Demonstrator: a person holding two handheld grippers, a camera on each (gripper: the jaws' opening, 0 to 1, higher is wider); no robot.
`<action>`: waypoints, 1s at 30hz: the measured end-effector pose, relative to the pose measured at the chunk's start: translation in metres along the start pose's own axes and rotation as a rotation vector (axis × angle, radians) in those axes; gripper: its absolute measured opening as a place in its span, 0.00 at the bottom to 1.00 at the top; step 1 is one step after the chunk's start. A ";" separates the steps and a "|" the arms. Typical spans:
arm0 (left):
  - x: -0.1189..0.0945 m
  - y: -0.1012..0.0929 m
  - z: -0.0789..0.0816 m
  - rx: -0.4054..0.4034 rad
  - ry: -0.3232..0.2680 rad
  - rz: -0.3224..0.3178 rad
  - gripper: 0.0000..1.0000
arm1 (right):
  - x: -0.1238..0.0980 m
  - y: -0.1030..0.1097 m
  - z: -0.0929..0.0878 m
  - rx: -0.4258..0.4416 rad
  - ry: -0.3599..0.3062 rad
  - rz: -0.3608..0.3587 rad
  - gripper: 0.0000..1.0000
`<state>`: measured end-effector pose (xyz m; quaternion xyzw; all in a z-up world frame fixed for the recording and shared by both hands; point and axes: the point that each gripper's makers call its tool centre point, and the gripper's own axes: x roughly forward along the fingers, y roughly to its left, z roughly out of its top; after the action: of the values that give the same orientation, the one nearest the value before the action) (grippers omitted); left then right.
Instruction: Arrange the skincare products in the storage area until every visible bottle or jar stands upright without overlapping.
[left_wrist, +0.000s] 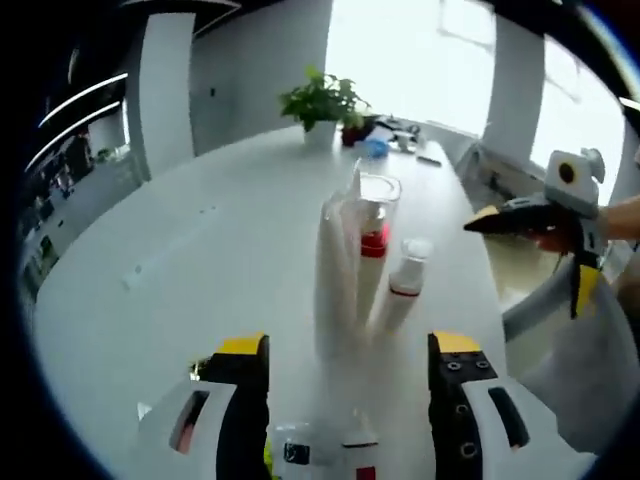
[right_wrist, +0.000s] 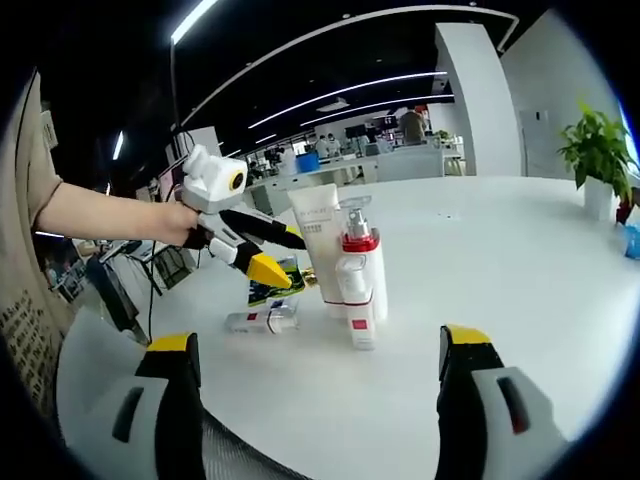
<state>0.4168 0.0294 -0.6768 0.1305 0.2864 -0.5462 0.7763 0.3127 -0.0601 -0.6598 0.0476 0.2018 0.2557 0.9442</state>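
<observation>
My left claw (right_wrist: 262, 252) hovers, jaws slightly parted, just above the small bottle (right_wrist: 262, 320) lying flat — long axis crosswise; my right claw (right_wrist: 315, 375), spread empty, is farther back.

- An open-plan office: long ceiling light strips (right_wrist: 330, 95), rows of desks (right_wrist: 400, 160) with people behind.
- A large white table (left_wrist: 230, 250), potted plant (left_wrist: 322, 100), bright windows (left_wrist: 410, 50).

A tall white plastic tube (right_wrist: 318, 235) stands beside a white pump bottle with a red collar (right_wrist: 359, 262) on the glossy white table (right_wrist: 520, 260). Both grippers' black jaws carry yellow tips; the potted plant (left_wrist: 322, 100) is green.
</observation>
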 end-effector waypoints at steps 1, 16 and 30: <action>-0.004 -0.003 0.000 -0.009 -0.009 0.007 0.65 | 0.000 0.000 0.000 0.001 -0.001 -0.002 1.00; -0.051 -0.011 -0.035 -0.179 -0.053 0.146 0.82 | 0.002 0.011 -0.003 -0.043 0.024 0.038 1.00; -0.091 -0.038 -0.063 -0.309 -0.106 0.251 0.90 | 0.002 0.014 -0.004 -0.053 0.027 0.053 1.00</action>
<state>0.3407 0.1182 -0.6699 0.0155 0.3073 -0.4008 0.8630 0.3058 -0.0472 -0.6609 0.0242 0.2066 0.2865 0.9352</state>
